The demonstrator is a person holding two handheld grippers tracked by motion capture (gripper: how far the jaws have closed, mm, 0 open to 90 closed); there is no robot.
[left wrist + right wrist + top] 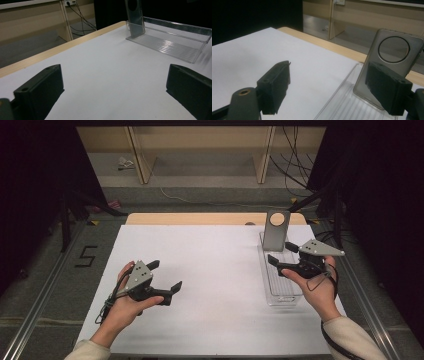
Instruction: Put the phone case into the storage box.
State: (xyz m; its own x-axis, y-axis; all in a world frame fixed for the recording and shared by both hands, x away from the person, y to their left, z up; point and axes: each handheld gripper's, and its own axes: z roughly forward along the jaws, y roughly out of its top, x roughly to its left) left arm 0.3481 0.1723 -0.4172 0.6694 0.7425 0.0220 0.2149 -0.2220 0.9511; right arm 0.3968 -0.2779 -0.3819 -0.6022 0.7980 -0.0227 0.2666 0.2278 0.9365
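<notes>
With the right gripper (281, 254) spread wide over the clear tray (280, 290), whose far end props the grey phone case (276, 231), and the left gripper (165, 276) gaping well away, a clumsy pinch could topple the case.

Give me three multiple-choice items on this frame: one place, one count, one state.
1. Where does the grey phone case with the round cutout stand?
A. At the far end of the clear ribbed plastic tray
B. At the middle of the white table sheet
C. Between the left tool's jaws

2. How many round cutouts does the case show?
A. Three
B. One
C. None

3. How do the jaws of the right tool stand?
A. Shut on the case
B. Shut on the tray
C. Open, holding nothing

Key: 1 A, the case leans upright at the tray's far end. 2 B, the right gripper view shows a single circle. 3 C, its jaws stand wide apart with the sheet between them. The left tool is open too.
</notes>
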